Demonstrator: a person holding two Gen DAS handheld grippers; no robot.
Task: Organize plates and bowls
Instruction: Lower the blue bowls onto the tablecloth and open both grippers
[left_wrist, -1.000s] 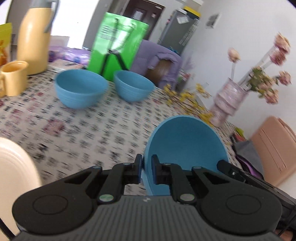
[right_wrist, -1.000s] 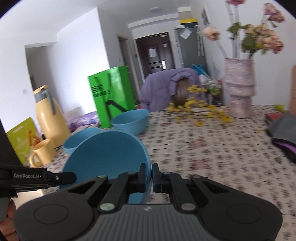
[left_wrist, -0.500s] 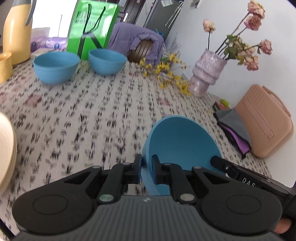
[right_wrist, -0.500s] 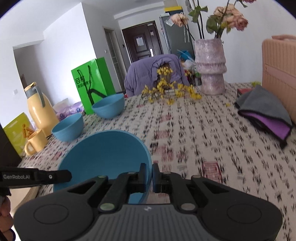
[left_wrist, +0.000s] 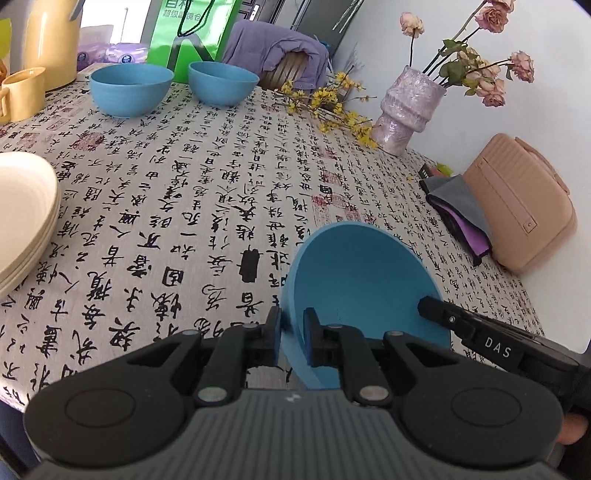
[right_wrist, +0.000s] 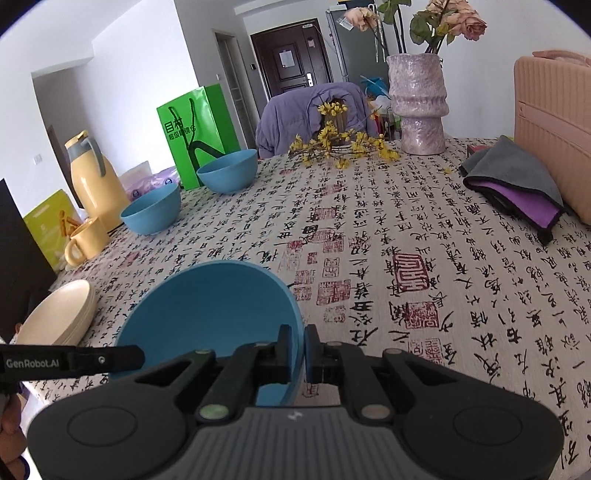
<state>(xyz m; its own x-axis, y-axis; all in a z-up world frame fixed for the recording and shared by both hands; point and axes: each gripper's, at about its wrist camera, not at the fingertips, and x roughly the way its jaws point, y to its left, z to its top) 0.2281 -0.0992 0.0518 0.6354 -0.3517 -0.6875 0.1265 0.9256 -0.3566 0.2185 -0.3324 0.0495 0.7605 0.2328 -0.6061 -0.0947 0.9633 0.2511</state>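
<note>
Gripping one blue bowl (left_wrist: 364, 280) from both sides: the left gripper (left_wrist: 291, 334) pinches its near-left rim, the right gripper (right_wrist: 298, 347) pinches the opposite rim, each with one pad inside the wall and one outside. The bowl hangs tilted, mouth toward the cameras, over the table (right_wrist: 406, 229) with its calligraphy-print cloth.

Ahead of both grippers lies a broad bare stretch of cloth. Off to the left gripper's left sits a stack of cream plates (left_wrist: 26, 206), cut off by the frame edge. Far ahead stand two more blue bowls (left_wrist: 131, 88), near each other but apart, beside a yellow mug (right_wrist: 86, 240) and yellow jug (right_wrist: 94, 181). To the right gripper's right, a folded grey-purple cloth (right_wrist: 517, 184) lies against a pink case (right_wrist: 554, 122); a lilac vase (right_wrist: 417, 107) stands farther ahead.

Whether the bowl's base touches the cloth is hidden behind the gripper bodies. The bowl is plain, smooth, matte blue and empty. A fingertip shows at the left view's lower right corner.
</note>
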